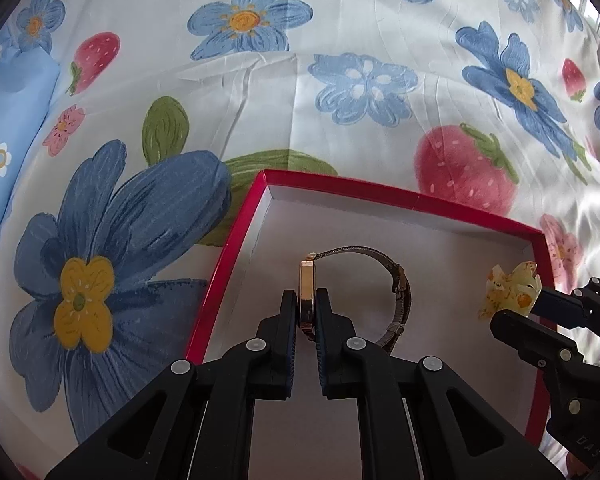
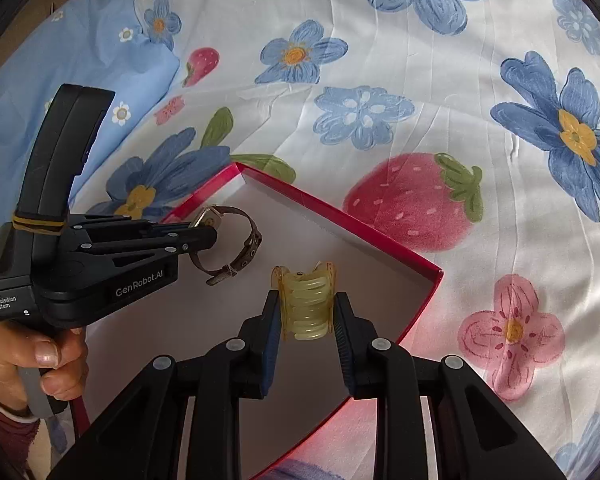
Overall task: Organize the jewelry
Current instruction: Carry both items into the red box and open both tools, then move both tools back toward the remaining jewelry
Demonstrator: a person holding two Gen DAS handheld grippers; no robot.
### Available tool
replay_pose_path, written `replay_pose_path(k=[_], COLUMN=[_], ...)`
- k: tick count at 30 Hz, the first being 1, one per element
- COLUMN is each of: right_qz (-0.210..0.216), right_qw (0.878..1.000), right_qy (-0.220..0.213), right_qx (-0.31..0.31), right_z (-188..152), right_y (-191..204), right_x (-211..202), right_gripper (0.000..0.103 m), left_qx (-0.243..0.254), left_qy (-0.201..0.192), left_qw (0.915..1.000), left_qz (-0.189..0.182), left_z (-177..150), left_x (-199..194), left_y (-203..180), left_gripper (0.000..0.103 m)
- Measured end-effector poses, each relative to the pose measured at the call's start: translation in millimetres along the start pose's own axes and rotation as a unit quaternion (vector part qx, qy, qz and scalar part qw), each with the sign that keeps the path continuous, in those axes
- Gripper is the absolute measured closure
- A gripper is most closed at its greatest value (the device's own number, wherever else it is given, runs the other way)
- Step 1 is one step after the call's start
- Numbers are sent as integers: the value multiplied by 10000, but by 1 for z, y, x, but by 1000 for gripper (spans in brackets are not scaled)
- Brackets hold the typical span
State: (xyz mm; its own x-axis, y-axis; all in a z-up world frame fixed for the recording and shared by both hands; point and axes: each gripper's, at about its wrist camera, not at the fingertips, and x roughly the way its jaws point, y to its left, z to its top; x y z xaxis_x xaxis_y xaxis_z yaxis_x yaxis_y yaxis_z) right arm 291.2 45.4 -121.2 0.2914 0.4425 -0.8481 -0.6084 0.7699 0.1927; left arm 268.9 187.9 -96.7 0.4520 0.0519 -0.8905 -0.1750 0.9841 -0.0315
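The left tongs are clamped on the gold case of a wristwatch, its strap looping off to the right above the white floor of a red box. The right tongs grip a yellowish hair claw squarely between their pads, also over the box, near its right wall. Both hover inside the box's rim. A hand holds the left tool's handle. A bedsheet printed with flowers and strawberries lies under everything.
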Motion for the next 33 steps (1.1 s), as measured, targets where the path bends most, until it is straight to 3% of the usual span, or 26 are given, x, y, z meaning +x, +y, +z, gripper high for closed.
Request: replay_pose_path(k=[8,10,12,14,17,19,25,33], right_qz=[-55,-49,-30,-21,31,63,123,176], right_qw=[9997,9997,9998,9998,9999,9999,9998,9973], right_qy=[173,181,178,180,155,98,-123,-568], right_qx=[-146,-146,-129,-111,-30,-1,131,434], right_z=[-1,0,0,0,-1,-2,-7,-31], right_y=[2,3,2,2,1,2,2,-8], right_x=[10,10,10,9,6,2,-22,-79], right_gripper=[77,77,76,76,71,54,54,54], left_qx=[103,112,85,47,-6,-27,-379,-714], left_qy=[28,35,-17,-138,-206,-250,-501,-872], left_qw=[9999,9999,9999,9998,9997,9996,9980,9928], left_qz=[69,93,139,142,150,159,-3,-411], left_z=[-1,-2,-2,-3,-6,-8,-24,-62], left_x=[6,6,2,-4,-14,-21,-59,-117], left_y=[-4,-4,-3,-2,0,2,12,16], left_gripper=[92,86,69,64,64,64,63,55])
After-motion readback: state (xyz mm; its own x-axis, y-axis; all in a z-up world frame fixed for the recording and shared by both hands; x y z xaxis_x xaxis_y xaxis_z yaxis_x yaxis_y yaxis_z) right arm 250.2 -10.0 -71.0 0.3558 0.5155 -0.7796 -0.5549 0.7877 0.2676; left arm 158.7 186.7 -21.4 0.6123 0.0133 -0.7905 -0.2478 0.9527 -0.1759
